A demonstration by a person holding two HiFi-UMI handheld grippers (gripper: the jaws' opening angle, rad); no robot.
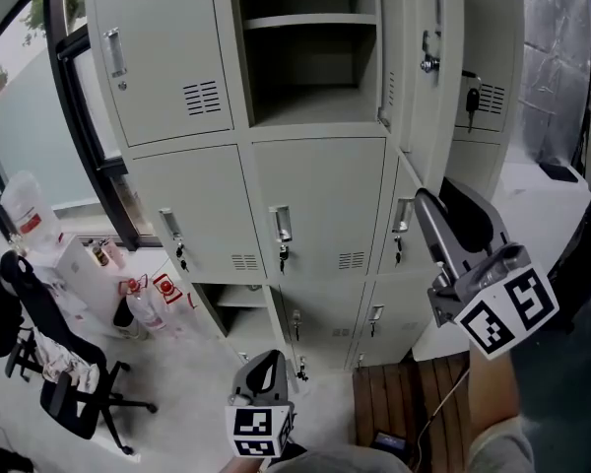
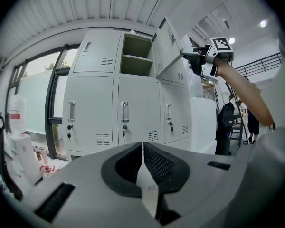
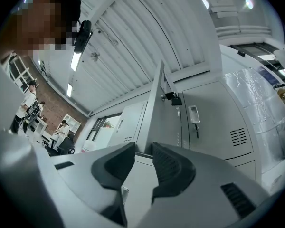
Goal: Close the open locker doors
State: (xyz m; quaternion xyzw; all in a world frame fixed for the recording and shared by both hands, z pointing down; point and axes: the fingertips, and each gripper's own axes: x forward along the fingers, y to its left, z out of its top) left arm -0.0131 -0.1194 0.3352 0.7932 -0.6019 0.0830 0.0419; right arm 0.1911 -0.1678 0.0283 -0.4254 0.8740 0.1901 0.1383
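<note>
A grey locker bank point(image 1: 315, 205) fills the head view. Its top middle compartment point(image 1: 310, 57) stands open, and its door point(image 1: 448, 28) is swung out to the right. My right gripper point(image 1: 424, 200) is raised below and just in front of that door. Its jaws are slightly apart with nothing between them. In the right gripper view the door's edge point(image 3: 156, 99) rises just beyond the right gripper point(image 3: 143, 148). My left gripper point(image 1: 271, 358) hangs low, shut and empty, facing the closed middle row point(image 2: 123, 113). The bottom-left compartment point(image 1: 231, 308) also shows its inside.
A black office chair point(image 1: 59, 382) and a large water bottle point(image 1: 25, 210) stand at the left by the window. A white counter point(image 1: 542, 205) sits to the right of the lockers. Wooden flooring point(image 1: 404, 402) lies underfoot. People stand far behind point(image 3: 64, 127).
</note>
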